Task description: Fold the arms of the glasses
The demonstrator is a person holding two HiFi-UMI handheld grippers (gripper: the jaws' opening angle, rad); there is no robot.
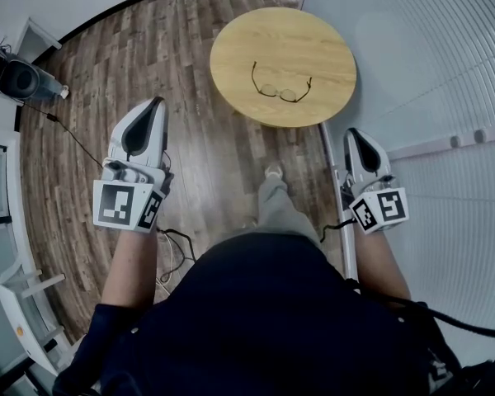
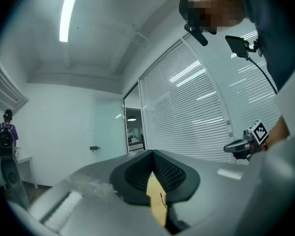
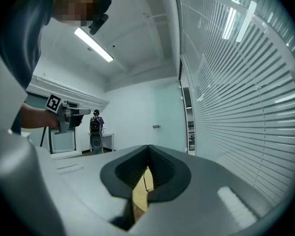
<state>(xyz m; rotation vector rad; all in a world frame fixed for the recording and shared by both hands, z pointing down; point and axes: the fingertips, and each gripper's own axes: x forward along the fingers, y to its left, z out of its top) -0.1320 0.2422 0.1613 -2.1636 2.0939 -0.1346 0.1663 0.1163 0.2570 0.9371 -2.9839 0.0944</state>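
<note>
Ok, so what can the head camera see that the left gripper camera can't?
Only the head view shows the whole round table, the glasses lying on it with both arms spread open, and the wooden floor. Only the left gripper view shows the ceiling light, a doorway and a far-off person by the wall. Both show the right gripper. Both also catch the table, but in the left gripper view it is just a yellow sliver below the left gripper's shut jaws.
</note>
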